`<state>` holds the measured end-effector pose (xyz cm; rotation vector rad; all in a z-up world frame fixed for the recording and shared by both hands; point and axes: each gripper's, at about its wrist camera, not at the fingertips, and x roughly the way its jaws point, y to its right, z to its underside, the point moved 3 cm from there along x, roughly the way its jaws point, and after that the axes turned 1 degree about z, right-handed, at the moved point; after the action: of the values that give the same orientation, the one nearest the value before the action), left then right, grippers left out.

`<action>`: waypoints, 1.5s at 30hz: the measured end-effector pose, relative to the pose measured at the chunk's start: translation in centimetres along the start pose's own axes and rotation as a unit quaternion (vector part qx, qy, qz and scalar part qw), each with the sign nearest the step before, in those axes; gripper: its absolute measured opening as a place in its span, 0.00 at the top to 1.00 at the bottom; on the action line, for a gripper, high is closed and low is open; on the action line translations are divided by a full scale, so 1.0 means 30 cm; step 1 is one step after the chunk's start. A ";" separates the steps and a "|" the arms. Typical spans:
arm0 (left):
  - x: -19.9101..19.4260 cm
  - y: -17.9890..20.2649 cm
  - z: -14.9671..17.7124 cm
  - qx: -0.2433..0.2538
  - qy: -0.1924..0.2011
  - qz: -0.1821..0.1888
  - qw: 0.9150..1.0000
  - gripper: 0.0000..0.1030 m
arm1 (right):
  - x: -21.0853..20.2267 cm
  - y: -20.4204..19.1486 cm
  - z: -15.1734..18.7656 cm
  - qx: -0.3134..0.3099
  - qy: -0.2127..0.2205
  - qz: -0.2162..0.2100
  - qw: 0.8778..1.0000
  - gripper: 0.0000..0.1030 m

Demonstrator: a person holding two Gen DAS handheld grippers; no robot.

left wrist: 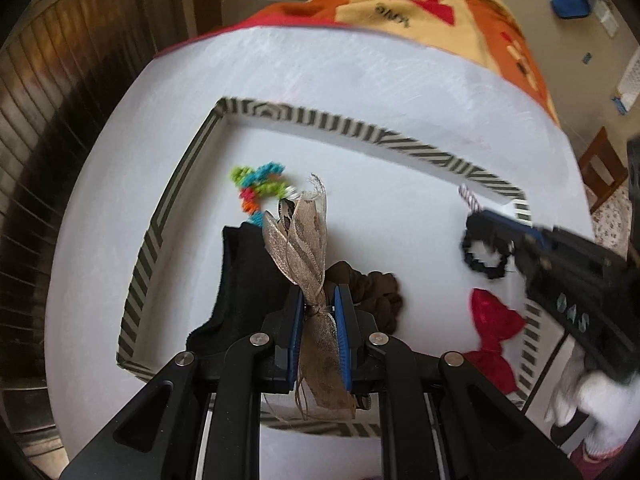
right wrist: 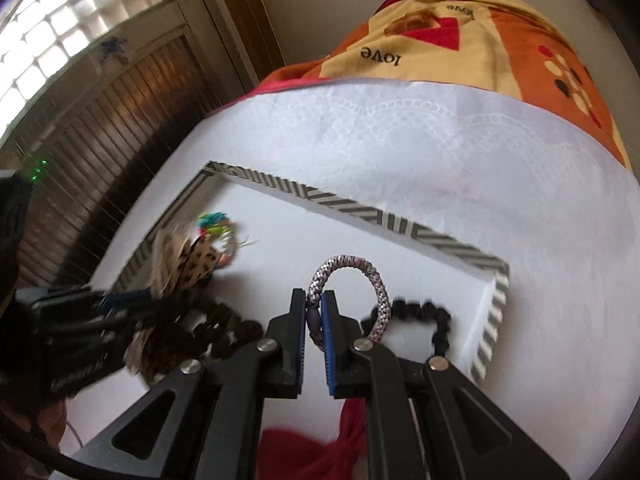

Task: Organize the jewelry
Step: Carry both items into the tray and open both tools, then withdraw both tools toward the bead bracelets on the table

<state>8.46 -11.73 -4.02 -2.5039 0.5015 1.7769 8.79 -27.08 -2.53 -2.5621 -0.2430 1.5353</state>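
A shallow box (left wrist: 368,130) with a black-and-white striped rim sits on the white cloth; it also shows in the right wrist view (right wrist: 440,240). My left gripper (left wrist: 318,300) is shut on a beige leopard-print ribbon bow (left wrist: 306,236), held above the box floor. My right gripper (right wrist: 315,304) is shut on a speckled pink-grey braided hair tie (right wrist: 372,276) over the box's right part; it also shows in the left wrist view (left wrist: 480,216). In the box lie a multicoloured scrunchie (left wrist: 260,188), a brown scrunchie (left wrist: 380,292), a black scrunchie (left wrist: 484,256), a red bow (left wrist: 492,320) and a black cloth (left wrist: 248,280).
The white embossed cloth (right wrist: 440,140) covers a table over an orange patterned blanket (right wrist: 500,40). A dark slatted wooden door (right wrist: 100,120) stands at the left. A wooden chair (left wrist: 600,164) is at the far right.
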 end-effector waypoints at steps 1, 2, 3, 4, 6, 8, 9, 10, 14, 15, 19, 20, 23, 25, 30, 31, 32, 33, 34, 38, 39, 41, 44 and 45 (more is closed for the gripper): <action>0.009 -0.008 0.002 -0.001 -0.001 -0.005 1.000 1.00 | 0.023 0.003 -0.010 -0.001 -0.003 0.000 1.000 0.93; 0.013 -0.012 0.004 -0.002 -0.002 -0.007 1.000 1.00 | 0.049 0.005 -0.021 -0.002 -0.008 0.001 1.000 0.93; 0.020 -0.018 0.005 -0.002 -0.004 -0.010 1.000 1.00 | 0.077 0.006 -0.029 -0.005 -0.013 0.003 1.000 0.93; 0.026 -0.023 0.006 -0.003 -0.005 -0.011 1.000 1.00 | 0.100 0.006 -0.034 -0.007 -0.017 0.005 1.000 0.93; 0.034 -0.029 0.007 -0.006 -0.005 -0.014 1.000 1.00 | 0.147 0.005 -0.045 -0.011 -0.026 0.005 1.000 0.93; 0.037 -0.030 0.005 -0.007 -0.005 -0.016 1.000 1.00 | 0.179 0.003 -0.049 -0.014 -0.032 0.006 0.999 0.92; 0.038 -0.030 0.007 -0.005 -0.004 -0.017 1.000 1.00 | 0.195 0.003 -0.051 -0.014 -0.036 0.005 0.999 0.92; 0.039 -0.030 0.006 -0.004 -0.004 -0.018 1.000 1.00 | 0.204 0.003 -0.050 -0.013 -0.039 0.004 0.999 0.92; 0.034 -0.027 0.000 -0.002 0.001 -0.025 1.000 1.00 | 0.217 0.012 -0.053 0.000 -0.040 -0.008 0.999 0.86; 0.032 -0.029 0.001 -0.003 0.003 -0.026 1.000 0.98 | 0.213 0.017 -0.053 0.004 -0.038 -0.008 0.999 0.82; 0.018 -0.018 0.000 -0.002 0.010 -0.027 1.000 0.84 | 0.149 0.011 -0.044 0.006 -0.024 -0.015 1.000 0.71; 0.010 -0.017 0.001 -0.001 0.012 -0.027 1.000 0.84 | 0.126 0.010 -0.039 0.008 -0.019 -0.016 1.000 0.69; -0.035 -0.006 0.010 0.007 0.025 -0.033 0.999 0.83 | 0.049 0.009 -0.022 0.020 -0.004 -0.019 1.000 0.59; -0.068 0.002 0.013 0.012 0.037 -0.036 0.999 0.83 | -0.014 0.005 -0.003 0.023 0.008 -0.014 1.000 0.56; -0.148 0.025 0.044 0.026 0.058 -0.043 0.997 0.83 | -0.169 -0.019 0.063 0.031 0.037 0.003 0.999 0.49; -0.158 0.026 0.048 0.028 0.060 -0.043 0.997 0.83 | -0.200 -0.025 0.079 0.034 0.040 0.008 0.999 0.47; -0.177 0.029 0.062 0.031 0.065 -0.043 0.996 0.83 | -0.223 -0.033 0.093 0.034 0.043 0.012 0.998 0.45; -0.191 0.033 0.075 0.033 0.067 -0.045 0.996 0.83 | -0.253 -0.043 0.115 0.035 0.046 0.017 0.998 0.45; -0.204 0.036 0.089 0.036 0.068 -0.045 0.996 0.83 | -0.278 -0.048 0.134 0.036 0.049 0.021 0.998 0.44; -0.253 0.043 0.148 0.046 0.073 -0.040 0.995 0.83 | -0.356 -0.072 0.211 0.049 0.052 0.032 0.997 0.40; -0.265 0.043 0.163 0.048 0.075 -0.038 0.995 0.83 | -0.371 -0.079 0.232 0.053 0.052 0.036 0.997 0.40; -0.288 0.047 0.188 0.051 0.078 -0.038 0.995 0.83 | -0.399 -0.092 0.273 0.060 0.054 0.041 0.996 0.40; -0.320 0.048 0.224 0.054 0.081 -0.035 0.995 0.83 | -0.436 -0.112 0.325 0.064 0.056 0.050 0.995 0.40; -0.330 0.047 0.236 0.056 0.083 -0.034 0.994 0.82 | -0.449 -0.119 0.341 0.066 0.057 0.053 0.995 0.40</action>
<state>-1.32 -9.20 2.89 -2.5700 0.4996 1.4825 -6.73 -26.05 5.01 -2.5828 0.0071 1.3800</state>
